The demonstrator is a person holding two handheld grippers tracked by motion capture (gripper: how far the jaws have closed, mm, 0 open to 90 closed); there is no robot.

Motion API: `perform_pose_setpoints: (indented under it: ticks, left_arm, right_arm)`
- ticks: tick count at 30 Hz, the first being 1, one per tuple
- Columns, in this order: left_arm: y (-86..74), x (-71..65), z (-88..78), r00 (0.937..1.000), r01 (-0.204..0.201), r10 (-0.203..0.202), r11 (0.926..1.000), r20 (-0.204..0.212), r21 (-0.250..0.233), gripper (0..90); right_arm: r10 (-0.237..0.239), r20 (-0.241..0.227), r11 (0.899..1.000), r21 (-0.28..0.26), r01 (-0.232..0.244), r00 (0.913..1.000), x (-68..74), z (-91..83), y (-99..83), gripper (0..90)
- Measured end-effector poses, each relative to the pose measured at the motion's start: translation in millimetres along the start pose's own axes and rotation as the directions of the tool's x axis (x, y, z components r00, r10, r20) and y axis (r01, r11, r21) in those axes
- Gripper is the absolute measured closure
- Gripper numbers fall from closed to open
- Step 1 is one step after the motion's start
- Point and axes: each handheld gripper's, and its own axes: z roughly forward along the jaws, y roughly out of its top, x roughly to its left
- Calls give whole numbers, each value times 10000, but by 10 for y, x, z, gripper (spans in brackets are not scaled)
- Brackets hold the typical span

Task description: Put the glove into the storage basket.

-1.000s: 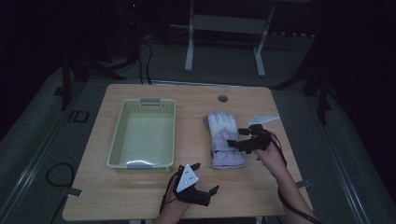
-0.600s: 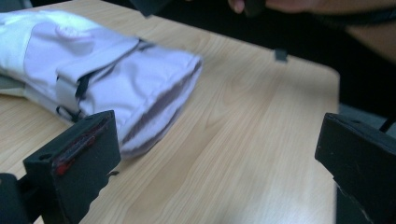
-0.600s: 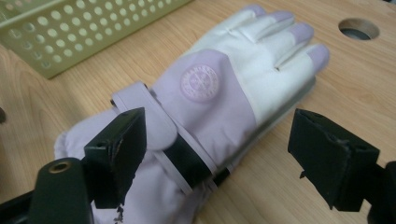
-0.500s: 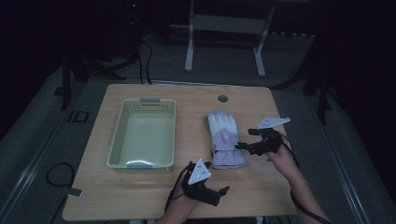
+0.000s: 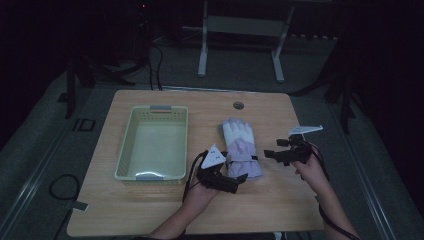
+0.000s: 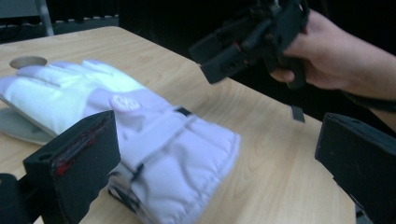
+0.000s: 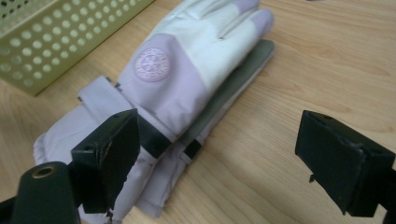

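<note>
Glove lies flat on the table, fingers pointing away from the person, cuff toward them. Looks like a stacked pair: a grey palm edge sticks out under the top one in the right gripper view. Basket sits just left of the glove with a strip of bare wood between them, not touching. Small round hole in the tabletop just beyond the glove's fingertips.

Left gripper is at the glove's cuff corner, jaws spread wide, nothing between them; cuff sits just beyond the near jaw. Right gripper hangs right of the glove, apart from it, jaws wide and have just been opening, nothing between them.

Open wood right of the glove out to the table edge, and more between cuff and near edge.
</note>
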Motion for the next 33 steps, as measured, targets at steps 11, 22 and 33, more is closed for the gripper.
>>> perform_pose_setpoints:
  ticks: [11,22,33]
  left_arm:
    - [211,262,404,9943,-435,486,9975,-945,551,2]
    - [160,618,682,9738,564,-11,9700,-2276,2365,155]
    - [-177,786,840,9662,2024,-1348,9246,-2200,3226,156]
  right_arm:
    - [-910,733,9945,-449,945,9931,-20,92,-12,311]
    - [-1175,588,9918,-443,1202,9913,57,432,59,433]
    - [-1761,657,9833,581,1724,9822,148,668,-46,411]
